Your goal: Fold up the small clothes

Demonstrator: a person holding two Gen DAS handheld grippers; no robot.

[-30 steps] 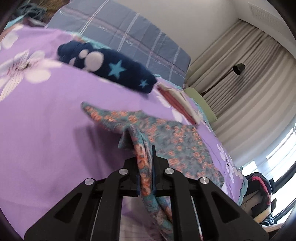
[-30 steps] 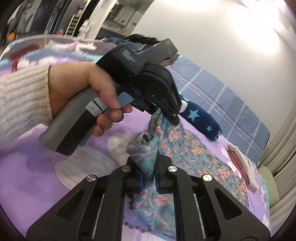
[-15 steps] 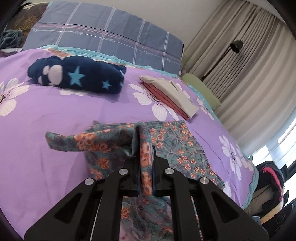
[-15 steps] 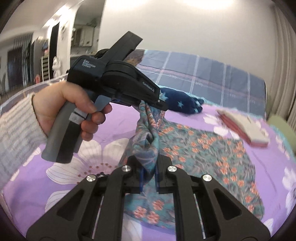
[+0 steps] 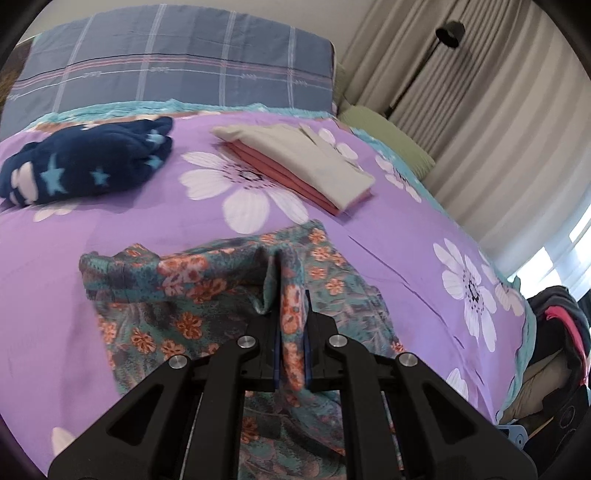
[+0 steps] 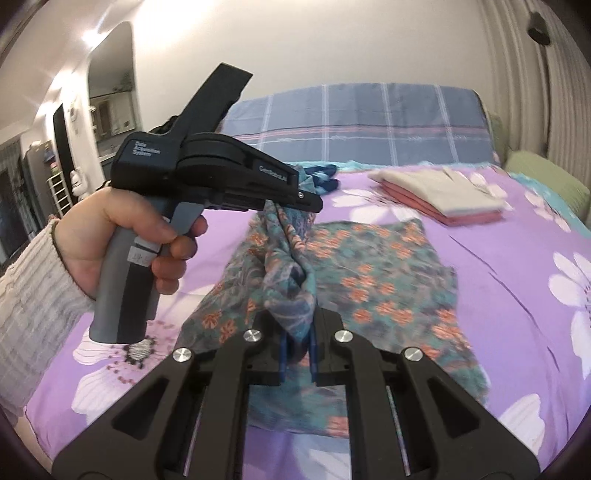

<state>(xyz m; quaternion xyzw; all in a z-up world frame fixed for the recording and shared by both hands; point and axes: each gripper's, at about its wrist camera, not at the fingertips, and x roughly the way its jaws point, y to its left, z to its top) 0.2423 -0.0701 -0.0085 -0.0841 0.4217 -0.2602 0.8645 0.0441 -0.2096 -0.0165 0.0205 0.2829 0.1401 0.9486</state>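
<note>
A teal floral garment (image 5: 207, 291) with orange flowers lies partly spread on the purple flowered bedspread (image 5: 110, 229). My left gripper (image 5: 291, 321) is shut on a bunched fold of it, lifted off the bed. In the right wrist view the same floral garment (image 6: 373, 280) hangs between both tools: my right gripper (image 6: 297, 332) is shut on a lower fold, and the left gripper (image 6: 310, 201), held by a hand in a cream knit sleeve, pinches the upper edge. The far half of the cloth rests flat on the bed.
A folded beige and salmon stack (image 5: 295, 170) lies at the back right, a rolled navy star-print garment (image 5: 85, 166) at the back left. A plaid pillow (image 5: 177, 62) spans the headboard end. Curtains, a floor lamp (image 5: 448, 31) and a clothes pile (image 5: 554, 339) are to the right.
Both grippers have swept across the bed with the floral garment pinched, and rolled upright. The lifted edge has been carried over the flat part, and the folded stack has come nearer in view.
</note>
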